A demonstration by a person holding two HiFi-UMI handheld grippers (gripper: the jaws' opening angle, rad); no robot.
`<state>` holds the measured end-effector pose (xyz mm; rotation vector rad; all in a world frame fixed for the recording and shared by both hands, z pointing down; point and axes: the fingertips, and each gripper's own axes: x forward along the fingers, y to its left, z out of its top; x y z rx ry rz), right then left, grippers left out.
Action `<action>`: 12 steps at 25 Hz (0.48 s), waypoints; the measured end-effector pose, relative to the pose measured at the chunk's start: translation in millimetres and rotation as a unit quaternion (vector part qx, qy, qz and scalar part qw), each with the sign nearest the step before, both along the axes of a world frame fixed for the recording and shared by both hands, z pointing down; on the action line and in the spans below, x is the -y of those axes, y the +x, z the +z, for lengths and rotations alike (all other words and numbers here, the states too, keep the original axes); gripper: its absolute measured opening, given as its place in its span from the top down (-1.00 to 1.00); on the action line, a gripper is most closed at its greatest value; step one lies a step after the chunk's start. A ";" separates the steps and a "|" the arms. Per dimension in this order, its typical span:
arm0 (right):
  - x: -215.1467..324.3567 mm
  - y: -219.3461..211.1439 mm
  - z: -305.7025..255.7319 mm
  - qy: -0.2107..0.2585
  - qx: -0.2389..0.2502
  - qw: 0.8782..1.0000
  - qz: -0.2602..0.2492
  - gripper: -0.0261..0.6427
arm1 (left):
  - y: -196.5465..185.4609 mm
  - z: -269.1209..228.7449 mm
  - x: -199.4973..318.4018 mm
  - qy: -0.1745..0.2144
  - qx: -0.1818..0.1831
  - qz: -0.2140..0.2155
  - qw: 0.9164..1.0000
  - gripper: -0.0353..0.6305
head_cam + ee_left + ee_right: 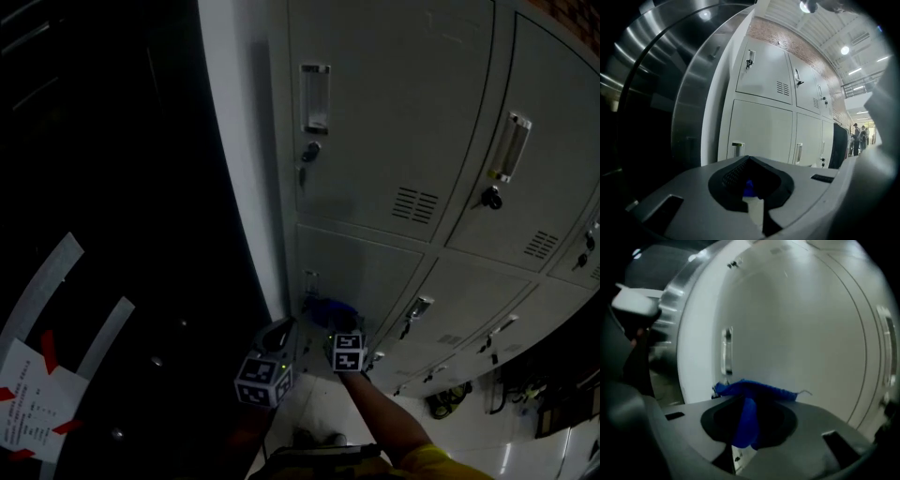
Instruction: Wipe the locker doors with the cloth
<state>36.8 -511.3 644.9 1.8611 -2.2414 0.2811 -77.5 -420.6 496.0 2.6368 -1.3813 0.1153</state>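
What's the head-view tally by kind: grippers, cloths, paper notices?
Grippers: 2, the left gripper and the right gripper
Cloth: 1, the blue cloth
Paper notice: 1, the paper notice
Total: 4

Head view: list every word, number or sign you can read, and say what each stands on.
White sheet at lower left: printed lines, too small to read.
Marker cubes: black-and-white square patterns, no letters.
Locker doors: no readable label or number.
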 end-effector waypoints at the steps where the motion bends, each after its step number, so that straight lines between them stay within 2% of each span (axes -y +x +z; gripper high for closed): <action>1: -0.3 4.0 31.0 -0.026 -0.001 1.000 0.005 0.66 | -1.9 -0.4 -0.9 0.000 0.001 -0.002 1.000 0.89; 4: -1.1 10.5 89.0 -0.070 -0.014 0.997 -0.001 0.67 | -8.1 0.1 -2.8 0.000 0.003 -0.006 1.000 0.89; 7: -4.4 10.8 76.7 -0.065 0.003 0.998 -0.002 0.67 | -15.0 3.8 -3.1 0.003 0.003 -0.011 1.000 0.89; 9: -13.0 -0.4 10.6 -0.017 0.031 0.999 -0.017 0.67 | -19.0 -0.6 -4.4 0.007 -0.001 -0.014 1.000 0.89; 12: -26.3 -43.0 -145.7 0.094 0.045 0.991 -0.080 0.67 | -24.6 -9.7 -4.7 0.011 -0.003 -0.020 1.000 0.89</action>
